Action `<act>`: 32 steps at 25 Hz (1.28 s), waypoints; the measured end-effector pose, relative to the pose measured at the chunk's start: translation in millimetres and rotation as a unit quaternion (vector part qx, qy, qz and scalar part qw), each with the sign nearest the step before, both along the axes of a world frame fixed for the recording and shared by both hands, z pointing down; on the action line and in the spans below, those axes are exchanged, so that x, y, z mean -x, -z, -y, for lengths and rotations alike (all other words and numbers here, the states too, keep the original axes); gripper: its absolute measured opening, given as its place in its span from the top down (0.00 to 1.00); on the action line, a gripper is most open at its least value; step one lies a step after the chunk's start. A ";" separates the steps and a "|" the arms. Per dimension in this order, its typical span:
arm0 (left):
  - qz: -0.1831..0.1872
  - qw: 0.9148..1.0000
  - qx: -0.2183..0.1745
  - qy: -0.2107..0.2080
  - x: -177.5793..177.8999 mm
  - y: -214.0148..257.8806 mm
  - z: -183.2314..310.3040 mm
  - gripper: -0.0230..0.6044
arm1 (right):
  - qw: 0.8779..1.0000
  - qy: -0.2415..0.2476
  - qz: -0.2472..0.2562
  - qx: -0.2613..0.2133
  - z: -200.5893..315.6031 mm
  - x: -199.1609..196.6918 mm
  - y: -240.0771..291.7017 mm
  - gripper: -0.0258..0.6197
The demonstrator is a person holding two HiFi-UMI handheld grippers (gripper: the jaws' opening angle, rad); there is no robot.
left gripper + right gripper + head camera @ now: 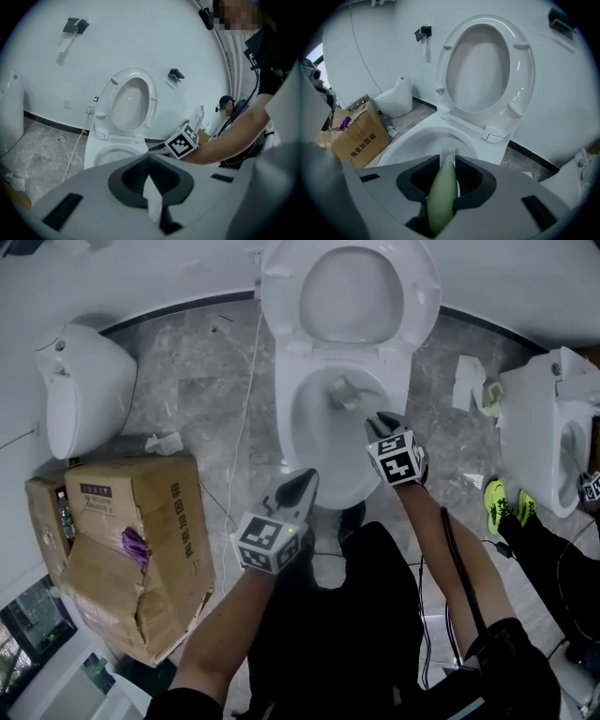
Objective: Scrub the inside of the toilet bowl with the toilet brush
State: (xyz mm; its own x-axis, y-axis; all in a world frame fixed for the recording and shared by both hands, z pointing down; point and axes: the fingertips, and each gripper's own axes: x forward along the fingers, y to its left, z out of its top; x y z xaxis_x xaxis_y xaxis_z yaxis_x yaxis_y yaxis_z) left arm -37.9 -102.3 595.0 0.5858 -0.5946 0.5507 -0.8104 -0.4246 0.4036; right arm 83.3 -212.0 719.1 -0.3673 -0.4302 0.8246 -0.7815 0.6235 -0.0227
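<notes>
Head view: the right claw (378,420) reaches over the toilet bowl (302,442), placing the toilet brush (345,393) head inside for scrubbing.
Left gripper view: the left claw (150,177) is closed, empty and held clear.
Right gripper view: jaws clamp the brush's green handle.

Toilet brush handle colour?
The toilet brush handle is pale green; clearest in the right gripper view.
</notes>
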 end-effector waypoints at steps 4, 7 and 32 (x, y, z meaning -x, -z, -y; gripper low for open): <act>0.009 1.000 -0.008 -0.006 -0.3 -5.4 4.8 0.95 | 1.000 0.011 -0.015 -0.001 3.3 -3.8 -10.4 0.79; 0.007 1.000 -0.006 -0.004 2.3 -7.9 6.7 0.95 | 0.999 0.021 -0.027 0.000 3.8 -5.8 -17.6 0.79; 0.004 1.000 0.000 -0.014 27.0 5.6 8.8 0.95 | 0.996 0.059 -0.036 0.060 -58.8 26.0 -32.9 0.79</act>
